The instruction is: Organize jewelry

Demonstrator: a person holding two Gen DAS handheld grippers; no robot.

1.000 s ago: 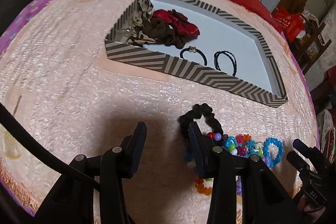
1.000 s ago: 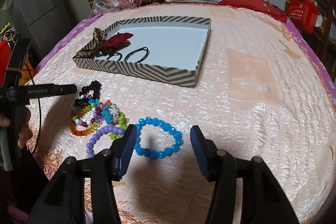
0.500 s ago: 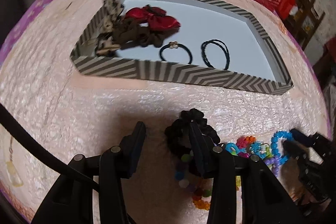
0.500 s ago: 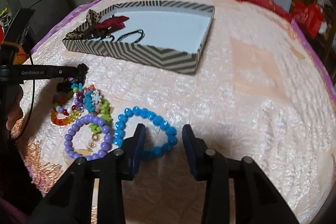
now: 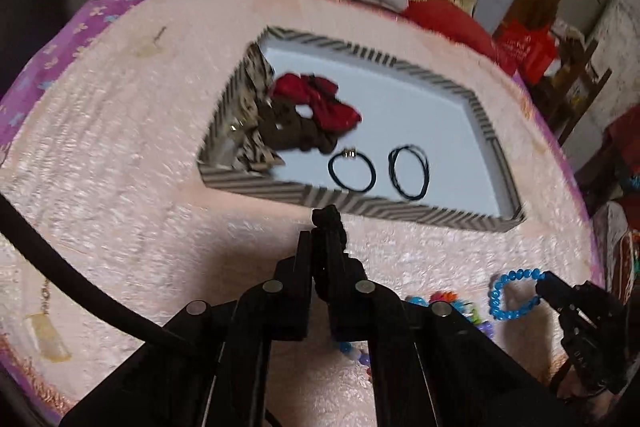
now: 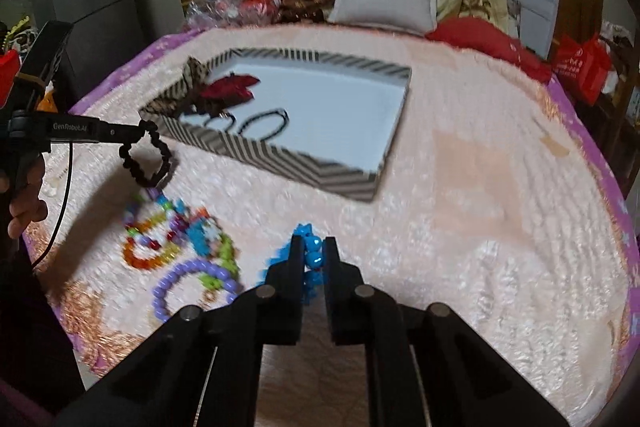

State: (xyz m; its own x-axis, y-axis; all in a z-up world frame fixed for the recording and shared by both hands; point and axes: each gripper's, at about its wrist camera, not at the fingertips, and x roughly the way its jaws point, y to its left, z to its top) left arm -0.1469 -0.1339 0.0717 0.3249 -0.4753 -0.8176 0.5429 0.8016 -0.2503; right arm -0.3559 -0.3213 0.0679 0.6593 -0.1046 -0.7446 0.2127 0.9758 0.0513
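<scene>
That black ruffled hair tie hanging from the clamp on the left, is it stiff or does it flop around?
Probably floppy: the black scrunchie droops in a loose loop from the left gripper, whose jaws have just closed on it. It likely weighs little, since a pinch on one edge lifts it. Its ruffled fabric should resist slipping.

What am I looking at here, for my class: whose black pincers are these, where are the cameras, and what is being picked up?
No robot: a person holds a hand-held gripper in each hand, with a camera on each looking along its fingers. The left hand-held gripper has just closed on a black scrunchie, lifting it. The right hand-held gripper has just closed on a blue bead bracelet. More bead bracelets lie on the pink bedcover. A striped tray behind holds hair ties.
</scene>
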